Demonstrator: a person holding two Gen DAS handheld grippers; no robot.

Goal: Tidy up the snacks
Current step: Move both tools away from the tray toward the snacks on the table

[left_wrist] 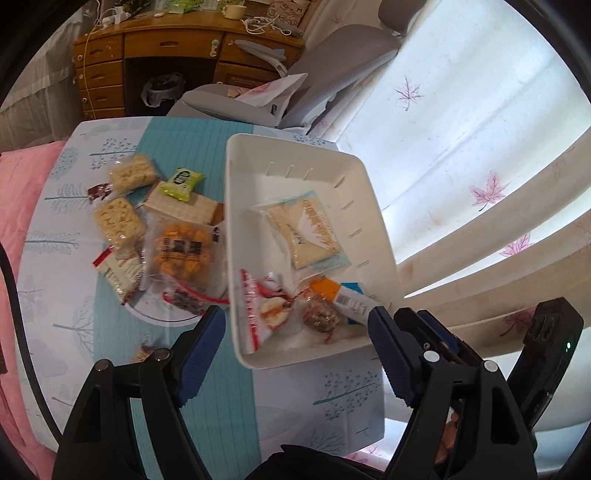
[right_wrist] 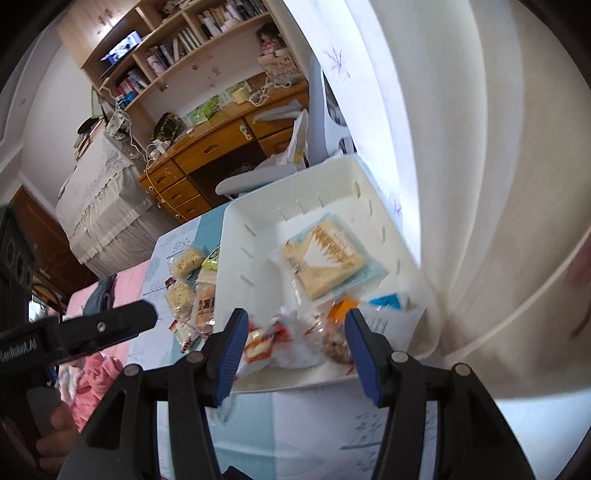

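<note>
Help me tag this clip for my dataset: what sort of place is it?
Most likely a bedroom or study in a home. A wooden desk with drawers stands under a bookshelf, and pink bedding lies beside the cloth-covered table where the white bin and snacks sit.

We see a wooden desk [left_wrist: 177, 40] w/ drawers at the back, a cream mug [left_wrist: 233, 11] and white cables on top. A grey chair [left_wrist: 332, 48] sits beside it, near the leaf-print curtain [left_wrist: 461, 122]. Bookshelves [right_wrist: 173, 48] rise above the desk. Pink bedding [left_wrist: 18, 206] lies left of the tree-print tablecloth [left_wrist: 62, 206].
</note>
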